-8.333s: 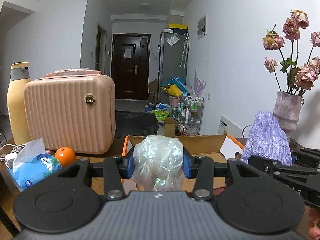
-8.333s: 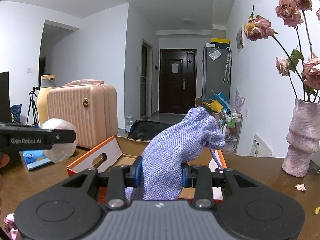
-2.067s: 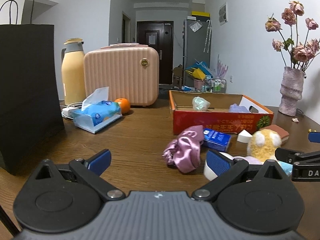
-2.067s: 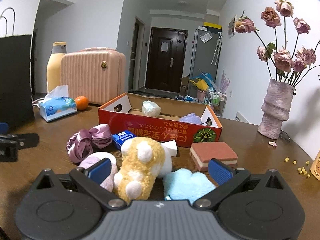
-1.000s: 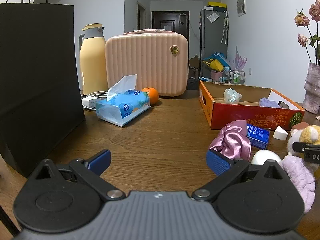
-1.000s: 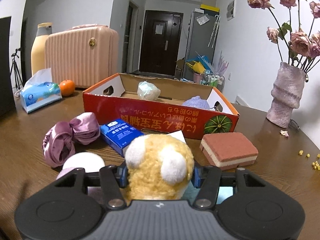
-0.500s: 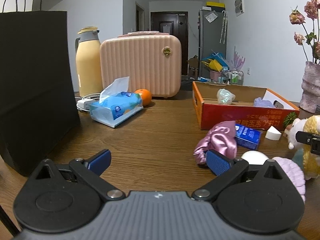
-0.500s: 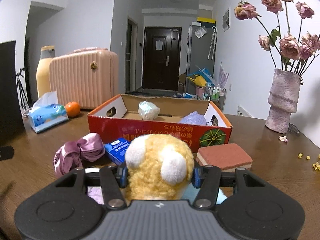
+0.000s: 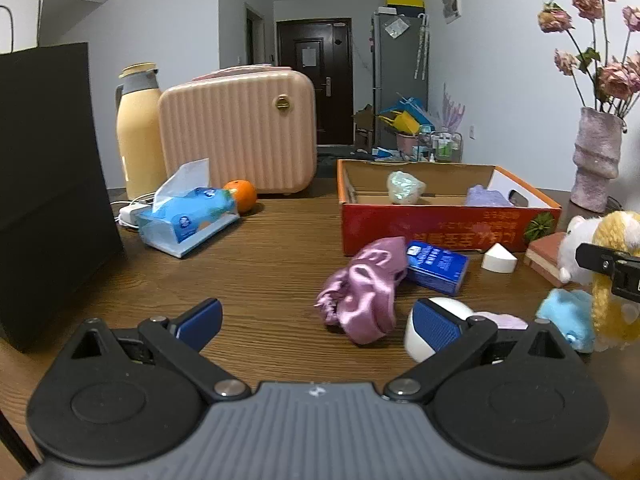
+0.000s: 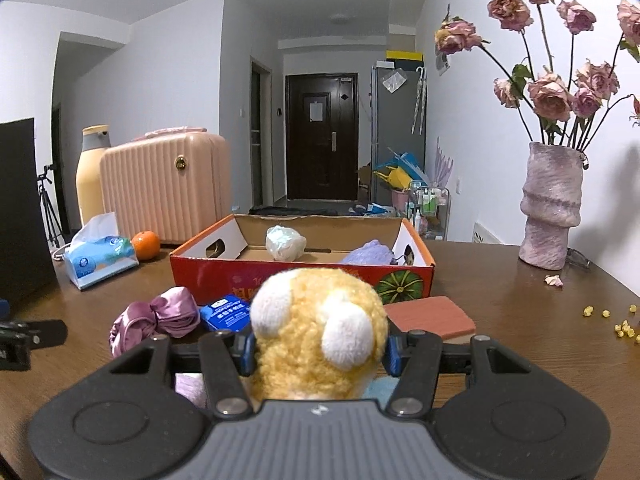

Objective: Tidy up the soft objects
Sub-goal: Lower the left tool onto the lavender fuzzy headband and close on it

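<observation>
The right gripper [image 10: 316, 350] is clamped on a yellow plush toy [image 10: 318, 330], lifted clear of the worktop [image 10: 500, 304]. The left gripper [image 9: 316, 316] stands apart over bare wood, a pink satin scrunchie [image 9: 362, 288] just beyond. Farther back, the orange box [image 10: 304, 276] holds two soft bundles.

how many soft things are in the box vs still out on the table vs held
In the box: 2, a crinkly wad and a purple pouch
Out on the table: 3, a pink scrunchie, a lilac plush and a blue plush
Held: 1, a yellow plush in the right gripper
Total: 6
</observation>
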A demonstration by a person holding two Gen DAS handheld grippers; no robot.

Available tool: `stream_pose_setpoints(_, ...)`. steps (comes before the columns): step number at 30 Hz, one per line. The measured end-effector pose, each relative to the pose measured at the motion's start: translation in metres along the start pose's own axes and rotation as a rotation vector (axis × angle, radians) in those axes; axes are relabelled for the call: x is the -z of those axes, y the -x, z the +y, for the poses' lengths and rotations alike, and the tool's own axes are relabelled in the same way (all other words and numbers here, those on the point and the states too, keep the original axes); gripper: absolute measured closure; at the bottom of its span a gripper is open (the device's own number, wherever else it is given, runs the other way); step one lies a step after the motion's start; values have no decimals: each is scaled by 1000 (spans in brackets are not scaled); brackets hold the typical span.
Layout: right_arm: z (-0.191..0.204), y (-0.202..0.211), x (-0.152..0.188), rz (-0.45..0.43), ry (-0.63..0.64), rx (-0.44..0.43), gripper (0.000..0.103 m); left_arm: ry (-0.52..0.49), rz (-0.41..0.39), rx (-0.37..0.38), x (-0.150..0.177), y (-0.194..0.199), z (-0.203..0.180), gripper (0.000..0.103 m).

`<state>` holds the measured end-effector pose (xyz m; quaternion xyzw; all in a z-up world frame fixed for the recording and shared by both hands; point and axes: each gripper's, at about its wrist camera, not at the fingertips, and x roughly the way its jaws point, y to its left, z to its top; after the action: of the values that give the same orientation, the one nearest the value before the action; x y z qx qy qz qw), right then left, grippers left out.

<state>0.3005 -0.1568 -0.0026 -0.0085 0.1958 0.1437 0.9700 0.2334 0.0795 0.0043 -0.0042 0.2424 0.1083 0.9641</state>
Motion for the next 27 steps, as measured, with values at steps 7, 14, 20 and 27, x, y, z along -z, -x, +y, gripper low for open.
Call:
stream_pose_setpoints(7,-16,12,1,-25,-17,-3,48,-37,2,14,-1,5,-25,0)
stream_pose_setpoints(14,-33,24,3,-44,-33,-2,48,-67,12,36,2,7,-49,0)
stream_pose_setpoints(20,-49,31,7,-53,-46,7,48,-89,40,60,7,2,-70,0)
stream_pose_setpoints(27,-65,39,10,-65,-52,17,48,-120,64,81,13,-3,-96,0)
